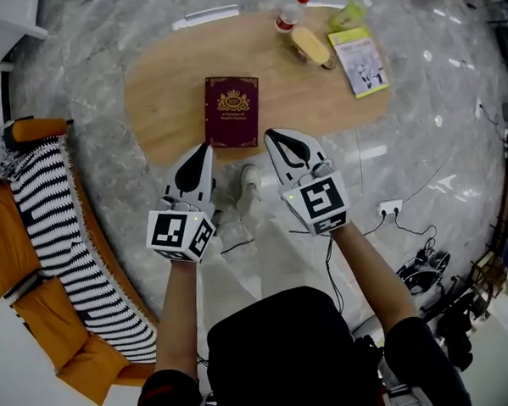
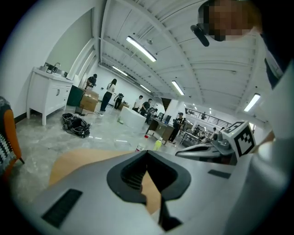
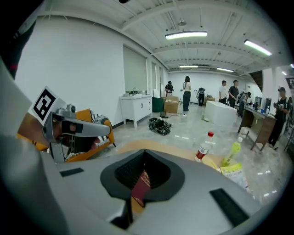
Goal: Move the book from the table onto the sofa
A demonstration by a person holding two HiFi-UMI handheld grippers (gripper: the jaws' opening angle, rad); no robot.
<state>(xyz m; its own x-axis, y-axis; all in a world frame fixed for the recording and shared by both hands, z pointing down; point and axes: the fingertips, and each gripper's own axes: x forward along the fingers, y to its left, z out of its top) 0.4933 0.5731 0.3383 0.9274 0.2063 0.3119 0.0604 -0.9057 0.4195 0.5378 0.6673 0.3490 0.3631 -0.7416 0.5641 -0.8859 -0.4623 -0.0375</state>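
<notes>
A flat, dark red book (image 1: pixel 231 112) with a shiny gold crest is lying on the smooth, oval wooden table (image 1: pixel 163 92). Its gold words are too tiny to read. The left gripper (image 1: pixel 203 148) and right gripper (image 1: pixel 271 136) are hovering near it, both pinched shut and holding nothing.

I saw the oval wooden worktop (image 1: pixel 164 101) on the marble floor (image 1: pixel 84 45). The maroon book (image 1: pixel 231 112) lay near its front edge; a red-capped bottle (image 1: pixel 289 15), green bottle (image 1: pixel 349 15), yellow packet (image 1: pixel 310 45) and booklet (image 1: pixel 359 61) sat far right.
</notes>
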